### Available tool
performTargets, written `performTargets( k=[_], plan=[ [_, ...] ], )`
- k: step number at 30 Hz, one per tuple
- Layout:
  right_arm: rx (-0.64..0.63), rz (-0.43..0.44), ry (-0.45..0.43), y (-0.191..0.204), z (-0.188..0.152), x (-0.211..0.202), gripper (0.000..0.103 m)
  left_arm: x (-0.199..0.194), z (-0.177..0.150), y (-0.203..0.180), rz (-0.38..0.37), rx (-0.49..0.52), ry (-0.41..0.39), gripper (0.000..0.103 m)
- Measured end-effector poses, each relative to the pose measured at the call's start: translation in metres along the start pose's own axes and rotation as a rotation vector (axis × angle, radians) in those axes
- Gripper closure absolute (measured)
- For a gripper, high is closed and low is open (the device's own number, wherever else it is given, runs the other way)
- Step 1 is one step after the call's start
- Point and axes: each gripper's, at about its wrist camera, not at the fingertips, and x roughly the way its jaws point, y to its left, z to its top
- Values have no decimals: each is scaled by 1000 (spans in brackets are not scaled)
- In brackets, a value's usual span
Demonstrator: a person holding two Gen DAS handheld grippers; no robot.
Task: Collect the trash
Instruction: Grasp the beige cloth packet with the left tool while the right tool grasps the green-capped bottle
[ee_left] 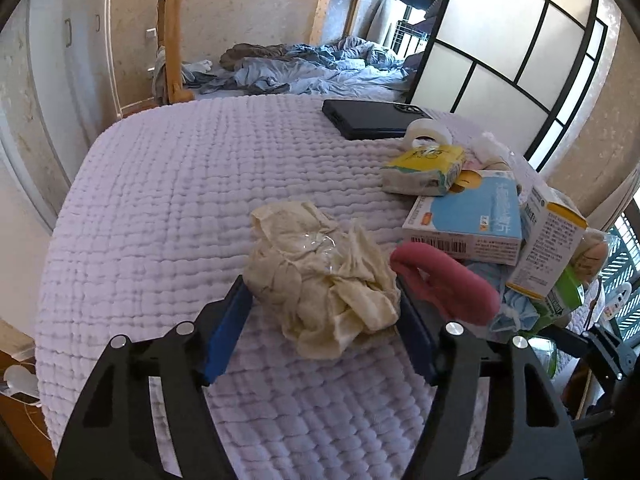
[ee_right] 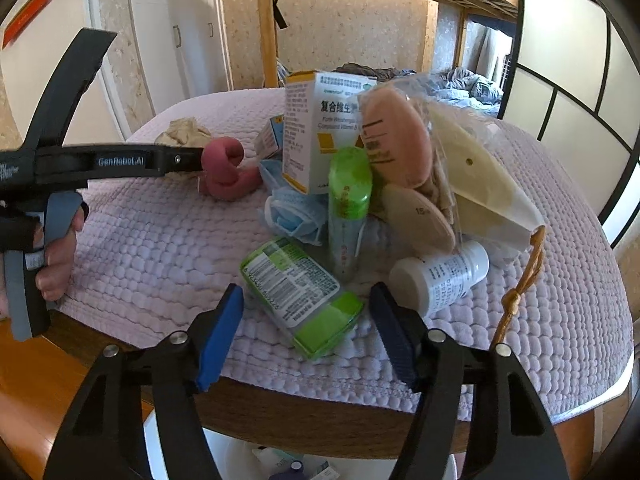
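on the near table we find our left tool (ee_left: 324,308) clamped on crumpled tissue (ee_left: 320,276); our right tool (ee_right: 306,316) straddles a green box (ee_right: 300,292), pads apart from it.

- "GenRobot.AI", white lettering on the black arm of the left tool (ee_right: 120,161), read in the right wrist view.
- "复合维生", bold dark characters on the front of the white and yellow carton (ee_right: 320,128); the smaller Latin lines beneath are only partly legible ("Compound Vitamin B").
- "15", printed on the beige oval pad (ee_right: 420,216) inside the clear bag.
- Barcode on the blue and white box (ee_left: 464,220); its digits are too small to read.
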Motion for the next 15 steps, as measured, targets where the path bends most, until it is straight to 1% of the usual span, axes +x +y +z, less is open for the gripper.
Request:
performTargets(
  k=[2, 5, 6, 10, 15],
  plan=[
    [21, -1, 4, -1, 3, -3, 27, -2, -1, -1, 13, 1, 0, 32],
    [96, 42, 32, -6, 1, -3, 27, -4, -3, 0, 18, 1, 0, 32],
    [101, 38, 23, -4, 1, -4, 25, -4, -4, 0, 19, 2, 2, 32],
    [79, 27, -1, 4, 9, 3, 23, -4, -4, 0, 21, 4, 9, 32],
    [-8, -20, -24, 15, 10, 12, 24, -3, -3, -3, 23, 15, 11, 32]
  ],
)
